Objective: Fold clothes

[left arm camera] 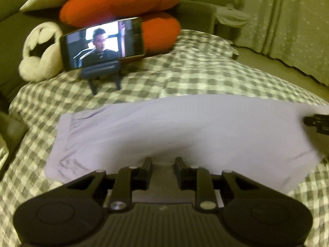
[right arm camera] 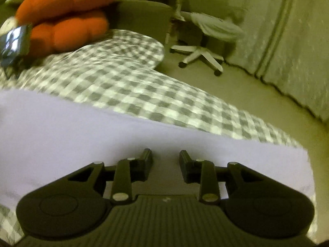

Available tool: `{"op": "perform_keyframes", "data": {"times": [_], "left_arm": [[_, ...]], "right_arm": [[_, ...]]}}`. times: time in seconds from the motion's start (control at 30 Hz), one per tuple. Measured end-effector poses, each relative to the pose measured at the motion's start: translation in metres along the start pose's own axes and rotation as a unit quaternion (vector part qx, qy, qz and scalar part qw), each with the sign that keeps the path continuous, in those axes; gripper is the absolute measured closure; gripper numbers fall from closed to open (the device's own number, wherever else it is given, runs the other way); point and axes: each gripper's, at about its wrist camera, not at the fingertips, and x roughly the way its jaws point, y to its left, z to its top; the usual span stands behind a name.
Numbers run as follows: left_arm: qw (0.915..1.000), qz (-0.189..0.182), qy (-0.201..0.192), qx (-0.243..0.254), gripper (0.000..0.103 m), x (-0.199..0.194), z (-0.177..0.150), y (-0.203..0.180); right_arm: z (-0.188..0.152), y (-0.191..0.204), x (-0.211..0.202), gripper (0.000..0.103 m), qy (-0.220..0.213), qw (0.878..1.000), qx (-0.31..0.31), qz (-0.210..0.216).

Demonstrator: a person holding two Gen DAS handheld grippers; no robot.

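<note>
Right wrist view: lilac garment (right arm camera: 82, 127) flat beneath part-open, empty right hand-held gripper (right arm camera: 165, 156).

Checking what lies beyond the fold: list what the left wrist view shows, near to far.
Left gripper → flat lavender garment → grey-and-white checked bedsheet → black phone on its dark stand → plump orange plush cushions.

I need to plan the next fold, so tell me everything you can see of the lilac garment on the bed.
The lilac garment is a plain, pale purple piece of thin, soft-looking cloth, lying spread flat on the checked bedspread. Its left end is gathered into small wrinkles; the rest is smooth. The left gripper and right gripper hover at its near edge, jaws apart, with no cloth pinched between them.
</note>
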Motion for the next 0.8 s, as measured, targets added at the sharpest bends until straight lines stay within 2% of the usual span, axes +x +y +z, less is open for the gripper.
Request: {"op": "perform_keyframes", "data": {"times": [0.2, 0.37, 0.47, 0.53, 0.6, 0.7, 0.8], "left_arm": [[0.9997, -0.001, -0.011, 0.021, 0.078, -0.003, -0.003, -0.014], [0.9993, 0.007, -0.017, 0.033, 0.077, -0.001, -0.002, -0.016], [0.9997, 0.019, -0.012, 0.001, 0.077, 0.002, 0.003, -0.001], [0.9992, 0.032, -0.007, -0.021, 0.077, 0.005, 0.005, 0.012], [0.9978, 0.034, 0.002, -0.057, 0.076, 0.008, 0.008, 0.029], [0.9927, 0.040, 0.017, -0.112, 0.075, 0.012, 0.011, 0.057], [0.9858, 0.040, 0.028, -0.160, 0.075, 0.016, 0.013, 0.081]], "right_arm": [[0.005, -0.009, -0.001, 0.064, 0.004, 0.998, 0.061, 0.013], [0.008, 0.002, -0.014, 0.062, 0.000, 0.994, 0.076, 0.077], [0.008, 0.008, -0.014, 0.060, 0.015, 0.992, 0.078, 0.100], [0.006, 0.010, -0.010, 0.057, 0.034, 0.990, 0.080, 0.107], [0.005, 0.011, -0.010, 0.052, 0.032, 0.991, 0.077, 0.108], [0.007, 0.008, -0.010, 0.042, 0.038, 0.988, 0.093, 0.115], [0.005, 0.011, -0.010, 0.042, 0.040, 0.990, 0.083, 0.108]]}}
